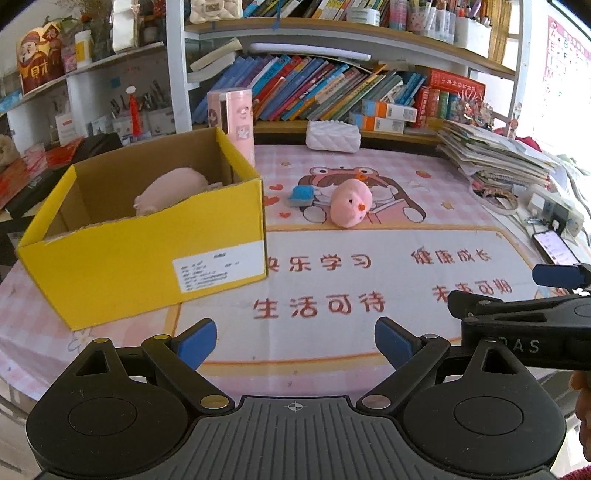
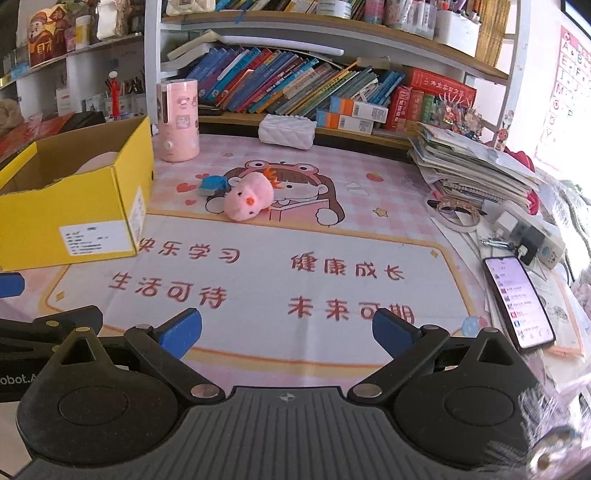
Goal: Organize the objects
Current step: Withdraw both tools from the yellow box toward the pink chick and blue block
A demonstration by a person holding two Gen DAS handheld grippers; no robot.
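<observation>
Both tools [image 1: 295,345] [image 2: 287,334] wide apart, empty.

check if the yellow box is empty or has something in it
Not empty: the open-topped yellow box holds a pink plush against its back wall.

Both views are bright and evenly lit by daylight that pours in from the right side, where the wall chart [image 2: 569,77] and the area past the table's right edge wash out to near white. Shadows are soft: the yellow cardboard box [image 1: 147,254] casts only a faint, short shadow on the pink table mat [image 1: 332,280], and its inside wall is dim. The phone [image 2: 517,299] screen glows with mild glare. Fisheye distortion bends the bookshelf [image 2: 332,33] boards and the table's edges into arcs, and the corners of each frame vignette to black. The centre is sharp; the lower right corner of the right wrist view is smeared and blurred.
</observation>
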